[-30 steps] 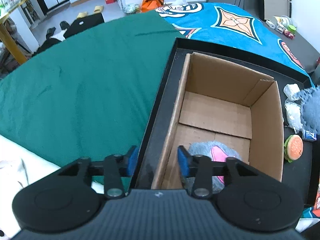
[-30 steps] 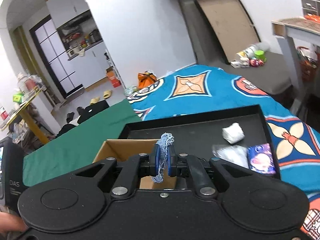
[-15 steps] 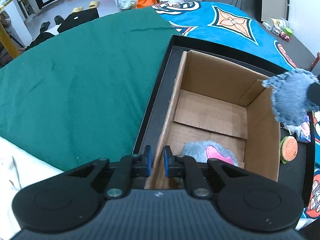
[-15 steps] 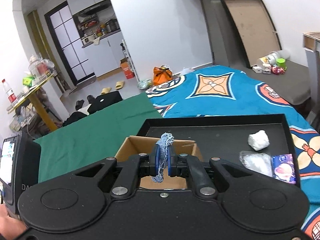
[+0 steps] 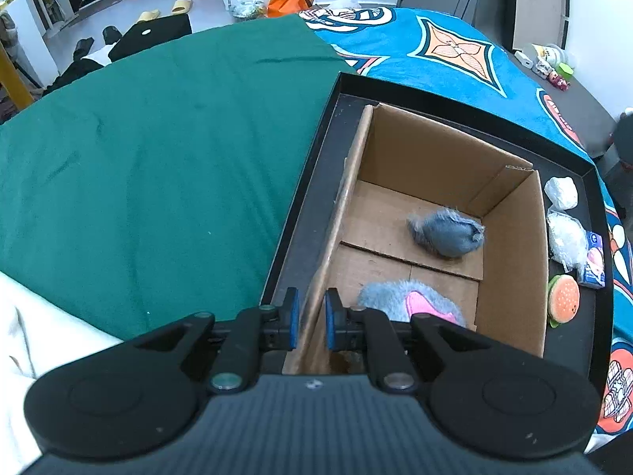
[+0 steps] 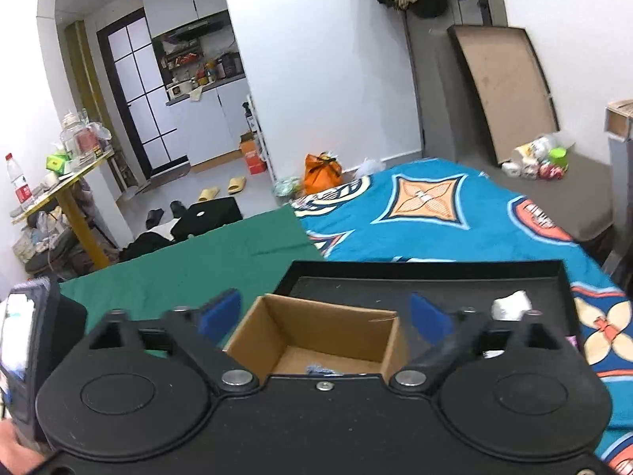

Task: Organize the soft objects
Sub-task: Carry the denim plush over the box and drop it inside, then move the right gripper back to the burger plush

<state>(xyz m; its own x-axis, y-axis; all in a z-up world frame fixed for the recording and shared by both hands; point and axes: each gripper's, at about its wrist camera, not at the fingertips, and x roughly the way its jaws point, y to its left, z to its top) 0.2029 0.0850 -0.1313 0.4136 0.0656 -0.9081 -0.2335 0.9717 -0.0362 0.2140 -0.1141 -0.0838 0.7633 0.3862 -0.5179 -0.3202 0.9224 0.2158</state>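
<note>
An open cardboard box (image 5: 510, 253) stands in a black tray (image 5: 316, 182). Inside lie a grey-blue fuzzy soft toy (image 5: 447, 231) and a blue-and-pink plush (image 5: 411, 303). My left gripper (image 5: 310, 318) is shut on the box's near left wall. My right gripper (image 6: 324, 316) is open and empty above the box (image 6: 316, 332); a wisp of the grey-blue toy (image 6: 320, 370) shows just below it.
On the tray right of the box lie a burger plush (image 5: 563, 303), a white wad (image 5: 561, 194), a clear plastic bag (image 5: 565, 237) and a small packet (image 5: 593, 259). Green cloth (image 5: 158, 166) covers the left, a blue patterned blanket (image 6: 435, 213) the far side.
My right gripper opened and let go of the grey-blue toy, which now lies in the box. My left gripper closed from wide open onto the box wall.
</note>
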